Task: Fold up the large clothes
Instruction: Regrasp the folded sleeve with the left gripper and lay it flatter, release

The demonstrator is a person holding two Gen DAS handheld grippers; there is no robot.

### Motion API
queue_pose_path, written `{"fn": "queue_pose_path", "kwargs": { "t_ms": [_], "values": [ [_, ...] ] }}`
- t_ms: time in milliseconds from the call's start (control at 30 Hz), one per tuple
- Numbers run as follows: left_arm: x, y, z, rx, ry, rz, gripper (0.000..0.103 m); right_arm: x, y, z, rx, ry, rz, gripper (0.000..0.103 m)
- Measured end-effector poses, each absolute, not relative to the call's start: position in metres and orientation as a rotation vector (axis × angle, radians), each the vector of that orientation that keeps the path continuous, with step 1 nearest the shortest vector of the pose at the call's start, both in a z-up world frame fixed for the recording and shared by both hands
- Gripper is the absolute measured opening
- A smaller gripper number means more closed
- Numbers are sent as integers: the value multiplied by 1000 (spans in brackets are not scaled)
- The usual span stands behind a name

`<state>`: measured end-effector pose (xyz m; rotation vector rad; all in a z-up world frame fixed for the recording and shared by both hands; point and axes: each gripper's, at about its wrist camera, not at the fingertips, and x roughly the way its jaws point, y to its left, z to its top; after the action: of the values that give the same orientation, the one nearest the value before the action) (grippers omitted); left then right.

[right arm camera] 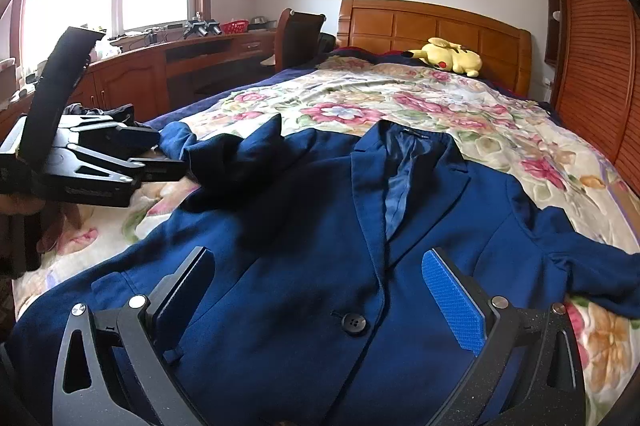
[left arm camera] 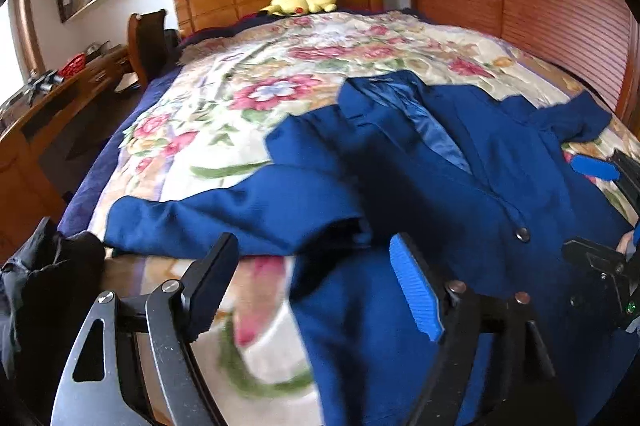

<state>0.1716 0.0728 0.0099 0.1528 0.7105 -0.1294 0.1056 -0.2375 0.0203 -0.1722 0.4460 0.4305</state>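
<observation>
A dark blue suit jacket lies front up on the floral bedspread, collar toward the headboard. It also shows in the left wrist view, its left sleeve stretched out to the left. My left gripper is open above the sleeve and the jacket's left side, holding nothing. In the right wrist view the left gripper sits next to the bunched sleeve end. My right gripper is open over the jacket front near its black button. The right sleeve lies bent at the right.
A yellow plush toy lies by the wooden headboard. A slatted wooden wardrobe runs along the right. A desk and chair stand left of the bed. Dark clothes sit at the bed's left edge.
</observation>
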Motion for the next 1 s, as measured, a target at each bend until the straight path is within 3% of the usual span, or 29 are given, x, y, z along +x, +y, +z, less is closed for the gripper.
{"fn": "queue_pose_path", "kwargs": {
  "t_ms": [433,733,833,900,1000],
  "values": [
    [238,153,-26,-22,788,74,79,105,-234,16,-190,451,427,103],
    [275,160,-45,-81,864,126,77,111,-224,7,-226,491,459,103],
    [278,168,-51,-108,897,118,52,114,-223,5,-234,505,472,103],
    [278,169,-55,-117,917,107,17,116,-223,7,-236,508,477,103],
    [277,164,-53,-97,928,104,3,117,-223,9,-243,518,478,102]
  ]
}}
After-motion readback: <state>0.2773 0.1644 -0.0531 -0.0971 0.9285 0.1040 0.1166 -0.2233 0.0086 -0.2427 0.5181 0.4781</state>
